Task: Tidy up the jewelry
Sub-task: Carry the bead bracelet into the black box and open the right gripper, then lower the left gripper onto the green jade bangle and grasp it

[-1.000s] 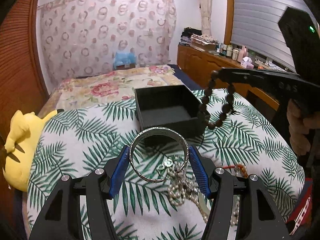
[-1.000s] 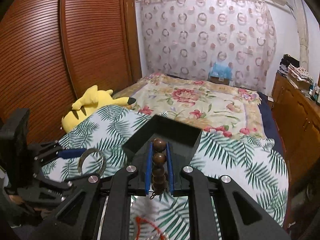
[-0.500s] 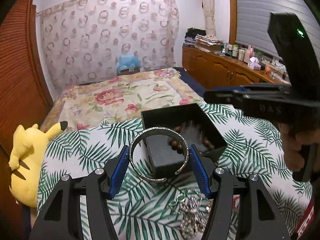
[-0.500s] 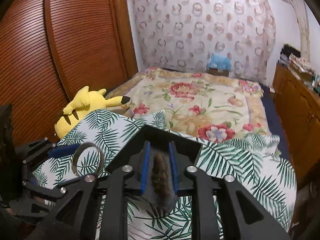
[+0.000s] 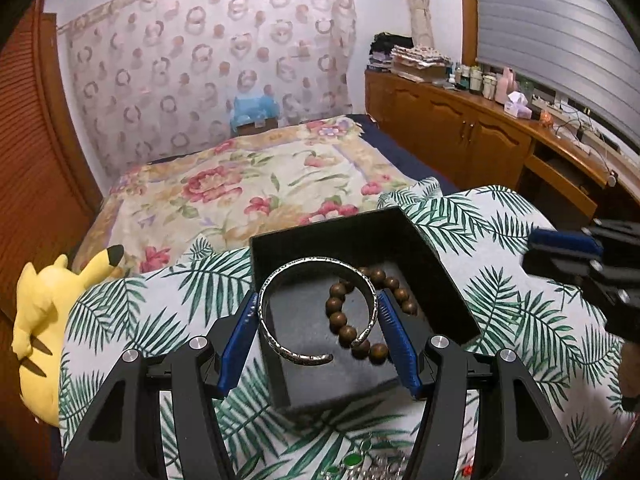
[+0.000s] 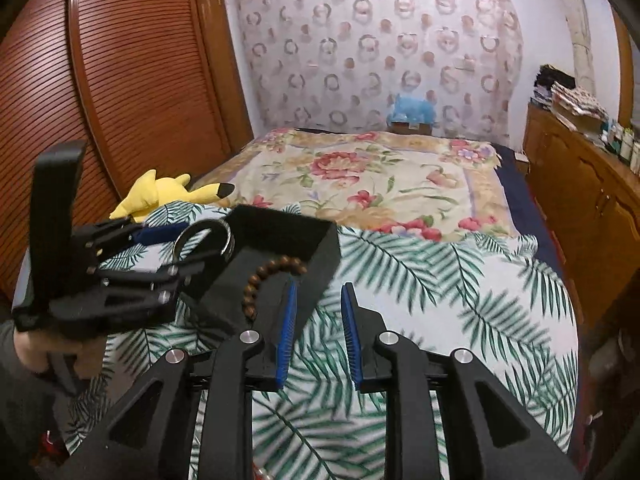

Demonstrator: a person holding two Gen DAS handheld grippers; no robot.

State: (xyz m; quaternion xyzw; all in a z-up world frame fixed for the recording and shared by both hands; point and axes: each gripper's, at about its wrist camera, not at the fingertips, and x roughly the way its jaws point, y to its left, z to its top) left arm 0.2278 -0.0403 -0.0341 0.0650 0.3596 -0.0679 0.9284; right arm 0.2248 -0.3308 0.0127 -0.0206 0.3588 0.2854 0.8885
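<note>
A bedroom was seen, closed on one side by a slatted reddish-brown wooden wardrobe front [image 6: 132,80] and at the far end by a pale curtain printed with rings [image 5: 216,64]. A long wooden sideboard [image 5: 460,132] crowded with bottles and folded cloth was ranged along the other wall under a grey roller blind [image 5: 560,28]. The bed was covered by a cream floral quilt [image 5: 248,184], and over its near part a white cloth printed with green palm leaves [image 6: 440,292] was spread. A yellow plush toy [image 5: 36,320] was laid at the cloth's edge, and a small blue plush [image 6: 412,110] was propped by the curtain. On the palm cloth an open black square jewellery box [image 5: 440,280] was set. Inside it a brown wooden bead bracelet [image 5: 348,332] was lying. Above the box an open silver cuff bangle [image 5: 272,312] was clamped between the blue pads of the left gripper [image 5: 318,316]. The right gripper [image 6: 318,332] was held just beside the box, its jaws parted and nothing gripped between them. A small heap of pearls and a green stone [image 5: 360,466] was left on the cloth at the near edge.
</note>
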